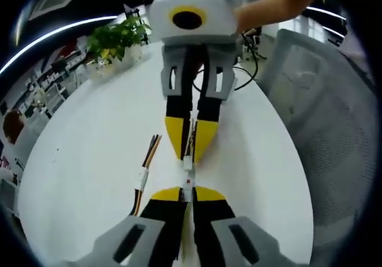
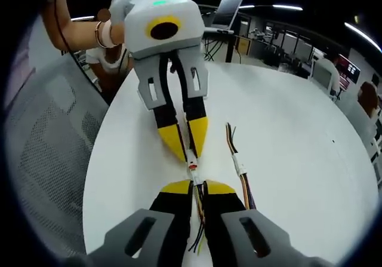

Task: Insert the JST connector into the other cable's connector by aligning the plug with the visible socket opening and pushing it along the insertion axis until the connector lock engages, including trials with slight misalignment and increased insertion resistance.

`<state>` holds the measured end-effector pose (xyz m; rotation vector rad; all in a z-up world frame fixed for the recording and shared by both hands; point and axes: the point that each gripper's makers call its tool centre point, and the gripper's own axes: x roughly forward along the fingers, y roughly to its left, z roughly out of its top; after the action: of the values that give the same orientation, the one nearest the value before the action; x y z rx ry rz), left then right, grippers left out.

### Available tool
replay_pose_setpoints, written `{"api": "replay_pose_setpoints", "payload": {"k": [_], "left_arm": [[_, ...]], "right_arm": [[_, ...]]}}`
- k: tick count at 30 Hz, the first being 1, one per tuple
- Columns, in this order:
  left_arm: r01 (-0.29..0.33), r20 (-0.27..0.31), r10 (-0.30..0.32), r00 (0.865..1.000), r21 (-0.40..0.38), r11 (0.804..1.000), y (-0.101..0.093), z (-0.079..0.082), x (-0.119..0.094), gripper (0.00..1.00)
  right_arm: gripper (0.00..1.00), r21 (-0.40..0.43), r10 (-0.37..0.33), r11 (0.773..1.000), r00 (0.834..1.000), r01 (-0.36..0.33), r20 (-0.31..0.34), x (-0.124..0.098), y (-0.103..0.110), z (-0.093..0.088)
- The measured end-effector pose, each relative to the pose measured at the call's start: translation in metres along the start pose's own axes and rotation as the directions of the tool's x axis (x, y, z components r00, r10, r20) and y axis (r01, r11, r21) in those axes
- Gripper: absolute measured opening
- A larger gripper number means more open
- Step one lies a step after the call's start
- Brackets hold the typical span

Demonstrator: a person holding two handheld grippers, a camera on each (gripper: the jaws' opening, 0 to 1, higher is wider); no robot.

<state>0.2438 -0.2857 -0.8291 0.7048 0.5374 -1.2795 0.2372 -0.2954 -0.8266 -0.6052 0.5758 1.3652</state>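
Note:
On the round white table (image 1: 89, 135) my two grippers meet tip to tip. In the left gripper view my left gripper (image 1: 188, 194) is shut on a cable whose white connector with a red mark (image 1: 188, 185) sticks out of its yellow tips. My right gripper (image 1: 190, 152) comes down from above, shut on the other white connector (image 1: 188, 162). The right gripper view shows my right gripper (image 2: 199, 187) shut on coloured wires (image 2: 199, 231), facing the left gripper (image 2: 190, 149) and the connectors (image 2: 192, 161). The two connectors sit end to end in line. Whether they are locked together I cannot tell.
A spare cable with a white connector (image 1: 143, 177) (image 2: 239, 162) lies on the table beside the grippers. A potted plant (image 1: 116, 40) stands at the far edge. A grey mesh chair (image 1: 334, 117) (image 2: 48, 135) is beside the table. A person's arm (image 1: 268, 7) holds the right gripper.

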Motion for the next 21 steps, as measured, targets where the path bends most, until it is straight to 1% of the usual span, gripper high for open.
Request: {"api": "replay_pose_setpoints", "payload": {"k": [4, 14, 21], "left_arm": [[0.000, 0.008, 0.000, 1.000, -0.008, 1.000, 0.0000, 0.0023, -0.0001, 0.00], [0.004, 0.004, -0.004, 1.000, -0.009, 1.000, -0.0002, 0.0018, 0.0038, 0.00], [0.000, 0.014, 0.000, 1.000, -0.014, 1.000, -0.0007, 0.0047, 0.0022, 0.00]], "right_arm": [[0.03, -0.002, 0.004, 1.000, 1.000, -0.004, 0.000, 0.0015, 0.0002, 0.0001], [0.03, 0.000, 0.014, 1.000, 1.000, -0.014, -0.006, 0.0041, 0.0019, -0.0017], [0.03, 0.002, 0.008, 1.000, 1.000, -0.008, -0.011, 0.0046, 0.0006, -0.0027]]}}
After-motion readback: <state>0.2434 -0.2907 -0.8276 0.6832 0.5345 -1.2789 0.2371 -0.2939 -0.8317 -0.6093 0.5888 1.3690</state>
